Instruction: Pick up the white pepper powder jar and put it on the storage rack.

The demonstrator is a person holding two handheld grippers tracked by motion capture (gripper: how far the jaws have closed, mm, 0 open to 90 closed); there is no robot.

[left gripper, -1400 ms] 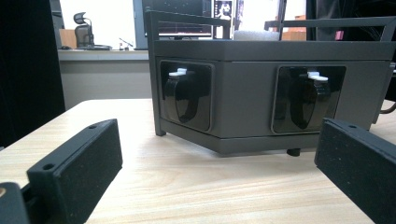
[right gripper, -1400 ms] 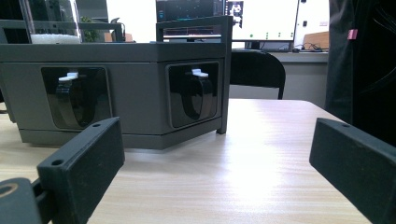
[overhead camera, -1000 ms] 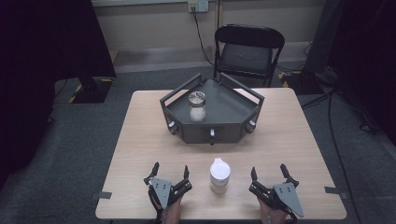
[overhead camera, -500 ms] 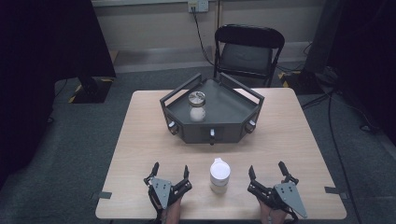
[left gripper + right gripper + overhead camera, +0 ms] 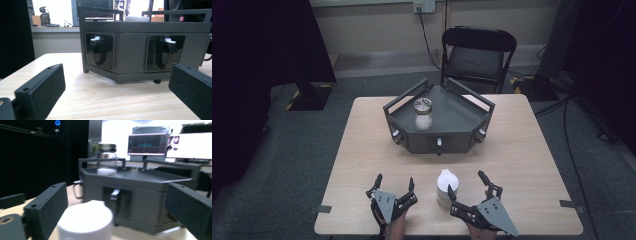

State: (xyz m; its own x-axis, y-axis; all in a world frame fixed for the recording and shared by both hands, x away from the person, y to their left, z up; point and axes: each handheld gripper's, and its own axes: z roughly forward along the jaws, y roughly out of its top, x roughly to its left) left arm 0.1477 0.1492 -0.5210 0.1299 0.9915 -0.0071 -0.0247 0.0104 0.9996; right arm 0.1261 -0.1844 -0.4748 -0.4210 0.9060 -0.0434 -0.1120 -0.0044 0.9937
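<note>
One desk [image 5: 522, 155], wooden-topped, carries one dark angular tray stand [image 5: 439, 140], one glass jar with a metal lid [image 5: 422, 113] standing upright inside that stand, and one white container [image 5: 446, 187] standing upright near the front edge. Two tongs are present, one in each hand at the front edge. One folding chair [image 5: 477, 55] stands beyond the desk. The white container sits between the two tongs, closer to the right tongs [image 5: 467, 186], whose nearer finger [image 5: 451, 192] lies just beside the container's right flank; whether it touches cannot be told from the high view. In the right gripper view the container [image 5: 86, 223] appears low between the jaws, toward the left one, with a visible gap on the right side, so nothing is clamped: the right tongs stand released, their jaws having just been closing a little with the container before them. The left tongs [image 5: 393, 182] are released and empty, pointed at the stand's front face [image 5: 140, 55], with bare desk between the jaws.
</note>
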